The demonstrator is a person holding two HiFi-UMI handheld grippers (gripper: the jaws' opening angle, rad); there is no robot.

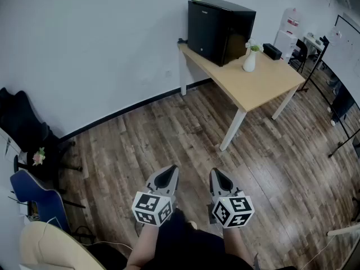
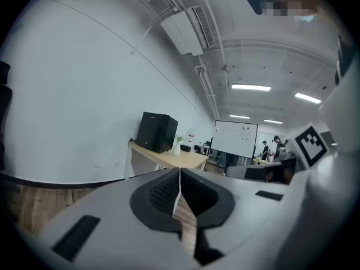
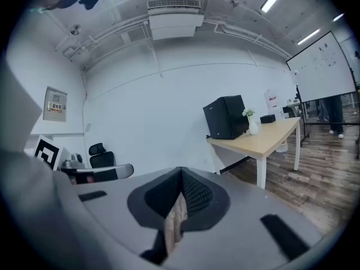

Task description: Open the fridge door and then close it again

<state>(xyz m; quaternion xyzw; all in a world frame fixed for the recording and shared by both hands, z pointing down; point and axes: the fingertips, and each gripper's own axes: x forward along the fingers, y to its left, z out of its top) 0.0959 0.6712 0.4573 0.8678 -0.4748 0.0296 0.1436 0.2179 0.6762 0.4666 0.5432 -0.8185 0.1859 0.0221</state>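
Grey left tool (image 1: pixel 172 168), right tool (image 1: pixel 215 171): closed

Black fridge (image 1: pixel 218 30), light-wood table (image 1: pixel 264 86), white vase (image 1: pixel 249 62)

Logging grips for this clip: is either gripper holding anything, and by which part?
Nothing is held. The left gripper and right gripper are both shut and empty.

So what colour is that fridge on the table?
The fridge is black; the head view shows it best.
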